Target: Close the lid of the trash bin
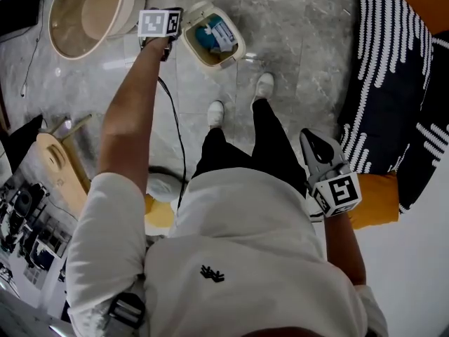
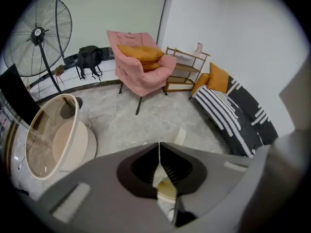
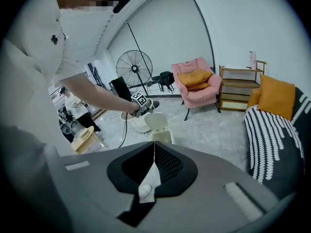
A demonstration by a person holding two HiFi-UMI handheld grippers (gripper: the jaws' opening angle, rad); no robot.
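Bin [image 1: 237,45] sits on the floor ahead of the feet, lid [image 3: 156,121] up. Left claw [image 2: 159,147] is pressed together right by it, pinching nothing; right claw [image 3: 154,147] is also closed and empty. Poking with closed tips could slip off or shove the bin. Pod [image 1: 105,9] crowds the left side, with open floor on the right.

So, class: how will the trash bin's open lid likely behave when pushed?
The lid looks like thin rigid plastic, so probably light and stiff. The small trash bin may slide on the glossy floor if shoved hard.
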